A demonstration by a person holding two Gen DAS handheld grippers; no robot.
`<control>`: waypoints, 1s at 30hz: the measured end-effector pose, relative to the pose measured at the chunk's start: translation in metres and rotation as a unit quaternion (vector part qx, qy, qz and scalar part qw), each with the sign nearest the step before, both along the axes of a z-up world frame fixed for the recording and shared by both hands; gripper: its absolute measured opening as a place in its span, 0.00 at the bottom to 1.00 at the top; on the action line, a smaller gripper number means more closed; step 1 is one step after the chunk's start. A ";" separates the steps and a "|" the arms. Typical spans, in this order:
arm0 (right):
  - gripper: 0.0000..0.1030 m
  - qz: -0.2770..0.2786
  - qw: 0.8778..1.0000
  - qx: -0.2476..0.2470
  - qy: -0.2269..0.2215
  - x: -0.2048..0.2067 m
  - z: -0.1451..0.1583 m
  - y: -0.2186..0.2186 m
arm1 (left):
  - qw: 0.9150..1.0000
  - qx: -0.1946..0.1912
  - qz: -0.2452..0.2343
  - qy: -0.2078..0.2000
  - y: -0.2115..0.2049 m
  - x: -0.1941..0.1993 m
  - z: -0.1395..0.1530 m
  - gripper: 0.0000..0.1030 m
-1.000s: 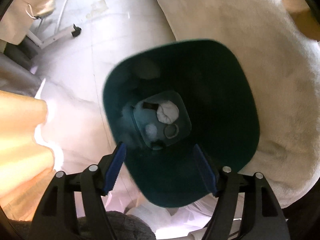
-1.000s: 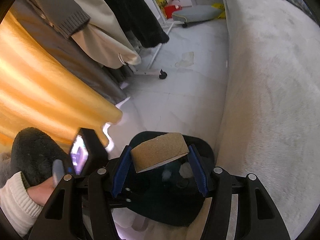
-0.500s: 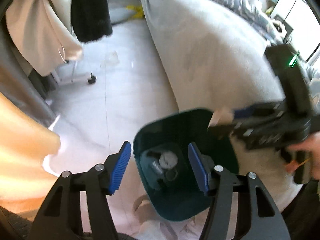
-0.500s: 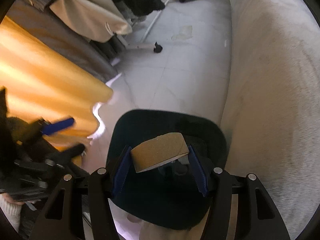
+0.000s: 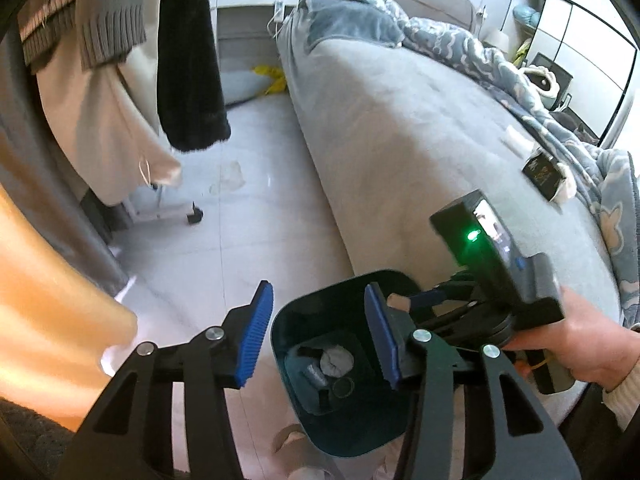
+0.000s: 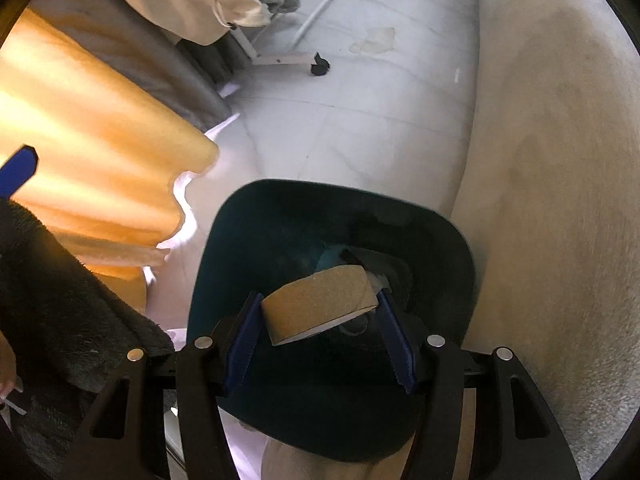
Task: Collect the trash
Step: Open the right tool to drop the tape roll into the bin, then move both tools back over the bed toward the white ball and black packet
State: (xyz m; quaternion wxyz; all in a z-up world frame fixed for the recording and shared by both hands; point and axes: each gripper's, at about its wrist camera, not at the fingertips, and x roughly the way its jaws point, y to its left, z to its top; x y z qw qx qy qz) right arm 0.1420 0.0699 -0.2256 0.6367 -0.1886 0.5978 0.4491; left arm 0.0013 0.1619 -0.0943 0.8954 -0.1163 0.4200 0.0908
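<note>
Right tongs (image 6: 318, 342) pinch a brown cardboard tape roll (image 6: 320, 304) across its width, axis running fingertip to fingertip. Roll hangs directly over the mouth of the dark teal plastic bin (image 6: 460, 248), which stands on the floor against the grey bed (image 5: 400, 120). Release should drop it in. Left tongs (image 5: 320, 332) spread, empty, off to the bin's left; crumpled white tissue (image 5: 338, 360) lies at the bottom

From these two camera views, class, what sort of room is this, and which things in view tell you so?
Most likely a bedroom. A large bed with a rumpled blue blanket fills one side, clothes hang on a wheeled rack beside it, and a small dark green bin stands on the pale tiled floor.
</note>
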 end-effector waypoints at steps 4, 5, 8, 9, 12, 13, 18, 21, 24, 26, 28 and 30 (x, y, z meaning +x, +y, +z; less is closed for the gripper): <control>0.57 0.019 1.000 -0.006 -0.015 -0.007 0.005 0.003 | 1.000 -0.004 0.005 -0.014 -0.001 -0.001 0.015 0.49; 0.58 0.023 1.000 -0.006 -0.015 -0.009 0.005 0.005 | 1.000 -0.003 0.006 -0.016 -0.002 0.000 0.019 0.49; 0.60 0.039 0.999 -0.015 -0.017 -0.016 0.002 0.007 | 1.000 0.000 0.005 -0.027 -0.009 0.000 0.033 0.49; 0.61 0.044 0.999 -0.018 -0.021 -0.018 0.002 0.007 | 1.000 0.000 0.005 -0.028 -0.011 0.000 0.037 0.49; 0.77 0.045 0.998 -0.015 -0.027 -0.019 0.005 0.002 | 0.999 0.002 -0.001 -0.039 -0.018 0.000 0.052 0.51; 0.80 0.043 0.999 -0.013 -0.027 -0.019 0.007 -0.002 | 0.999 0.003 -0.002 -0.043 -0.020 0.000 0.055 0.51; 0.81 0.026 0.999 0.012 -0.031 -0.013 0.023 -0.019 | 0.998 0.004 -0.008 -0.068 -0.031 0.005 0.079 0.53; 0.81 0.019 0.998 0.039 -0.034 -0.011 0.041 -0.031 | 0.996 0.035 -0.019 -0.076 -0.043 0.010 0.092 0.57; 0.81 0.011 0.997 0.066 -0.048 -0.008 0.061 -0.043 | 0.994 0.055 -0.032 -0.088 -0.055 0.015 0.102 0.59; 0.81 0.004 0.995 0.079 -0.063 -0.007 0.076 -0.054 | 0.992 0.067 -0.040 -0.095 -0.065 0.019 0.109 0.61; 0.81 -0.002 0.993 0.095 -0.069 -0.006 0.088 -0.062 | 0.991 0.074 -0.047 -0.099 -0.073 0.022 0.112 0.61; 0.81 -0.010 0.991 0.110 -0.079 -0.007 0.100 -0.075 | 0.990 0.074 -0.055 -0.104 -0.083 0.026 0.117 0.62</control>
